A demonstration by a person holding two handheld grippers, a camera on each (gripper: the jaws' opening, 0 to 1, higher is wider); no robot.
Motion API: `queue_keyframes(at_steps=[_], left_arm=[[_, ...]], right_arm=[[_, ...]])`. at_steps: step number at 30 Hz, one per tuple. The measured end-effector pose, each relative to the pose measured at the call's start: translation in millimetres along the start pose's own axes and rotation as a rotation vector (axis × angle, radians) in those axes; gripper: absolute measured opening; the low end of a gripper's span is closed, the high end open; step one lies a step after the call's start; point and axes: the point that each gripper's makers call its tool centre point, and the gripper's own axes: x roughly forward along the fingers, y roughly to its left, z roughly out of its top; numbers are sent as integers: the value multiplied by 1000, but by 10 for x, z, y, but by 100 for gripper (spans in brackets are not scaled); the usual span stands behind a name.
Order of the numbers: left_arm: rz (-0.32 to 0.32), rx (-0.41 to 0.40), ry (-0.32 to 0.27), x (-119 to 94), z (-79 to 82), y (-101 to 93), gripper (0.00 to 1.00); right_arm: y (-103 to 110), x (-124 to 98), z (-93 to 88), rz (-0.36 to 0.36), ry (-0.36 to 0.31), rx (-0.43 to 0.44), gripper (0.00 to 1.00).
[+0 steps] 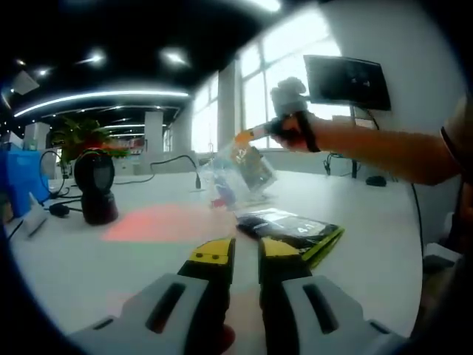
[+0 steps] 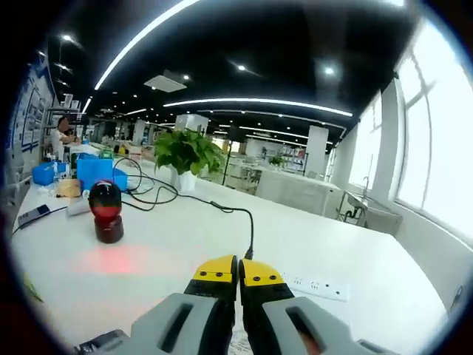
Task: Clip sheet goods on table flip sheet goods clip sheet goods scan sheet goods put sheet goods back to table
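In the left gripper view, my right gripper comes in from the right in a person's hand. It is shut on the top of a clear sheet bag, which hangs tilted above the white table. A dark packet with a green edge lies flat on the table just beyond my left gripper. The left jaws stand almost together with nothing between them. In the right gripper view, my right gripper has its yellow tips pressed close together. It points across the table toward the black and red scanner.
The scanner stands at the left and throws a red glow on the table. A cable and a power strip lie ahead of the right gripper. A potted plant and a blue box stand further back.
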Motion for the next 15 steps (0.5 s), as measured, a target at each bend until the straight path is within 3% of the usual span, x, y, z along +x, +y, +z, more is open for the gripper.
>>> queue_keyframes(at_steps=[15], left_arm=[[-7,4,1,-2,1,-24,6]], right_arm=[[-225,302,-421,-47,85,25,0]])
